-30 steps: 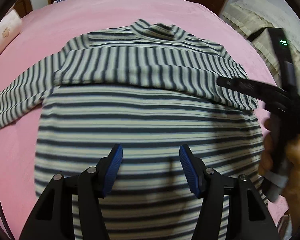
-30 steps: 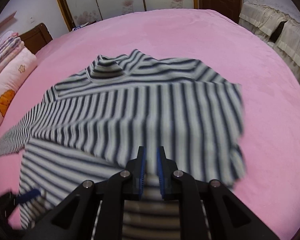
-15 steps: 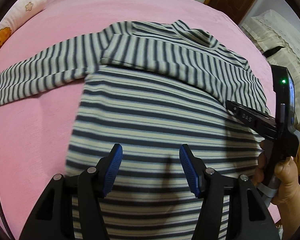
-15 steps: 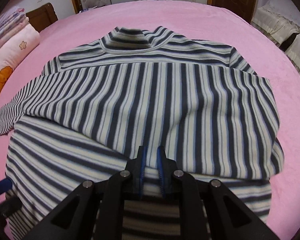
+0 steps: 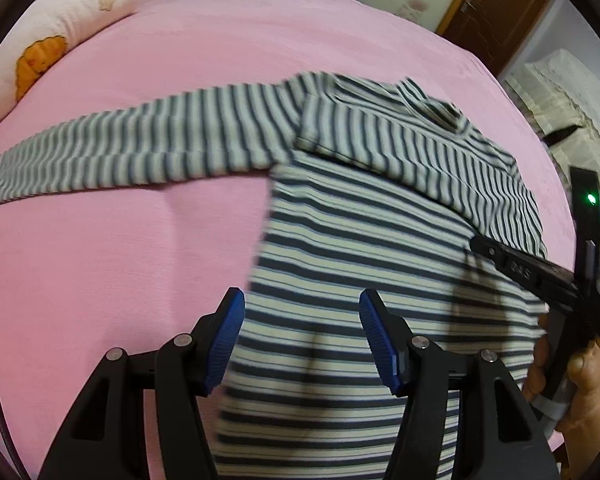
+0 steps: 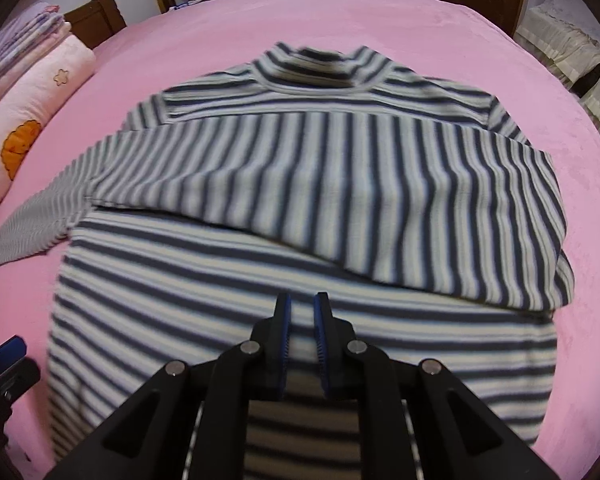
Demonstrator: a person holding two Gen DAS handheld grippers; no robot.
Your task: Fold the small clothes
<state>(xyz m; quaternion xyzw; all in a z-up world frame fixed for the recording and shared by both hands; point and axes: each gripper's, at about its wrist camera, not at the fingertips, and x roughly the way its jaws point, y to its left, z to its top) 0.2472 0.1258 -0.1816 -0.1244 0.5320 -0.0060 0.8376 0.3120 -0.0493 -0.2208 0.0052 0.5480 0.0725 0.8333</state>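
Note:
A navy-and-white striped top [image 5: 364, 248] lies flat on the pink bed [image 5: 112, 248]. Its right sleeve [image 6: 340, 184] is folded across the chest. Its left sleeve [image 5: 136, 148] lies stretched out to the left on the bed. My left gripper [image 5: 302, 336] is open and empty, hovering over the lower left part of the top. My right gripper [image 6: 300, 332] has its jaws nearly closed with a narrow gap and nothing between them, above the middle of the top's body [image 6: 260, 280]. The right gripper's body also shows in the left wrist view [image 5: 540, 276].
A pink pillow with an orange print [image 5: 56, 40] lies at the bed's upper left, also in the right wrist view [image 6: 32, 120]. Folded bedding [image 6: 24, 36] is stacked behind it. A cream-covered piece of furniture [image 6: 568, 52] stands to the right. Wardrobe doors and a brown door line the far wall.
The right gripper has let the folded sleeve go and drawn back toward the hem. The left gripper has swung left, bringing the outstretched left sleeve into view.

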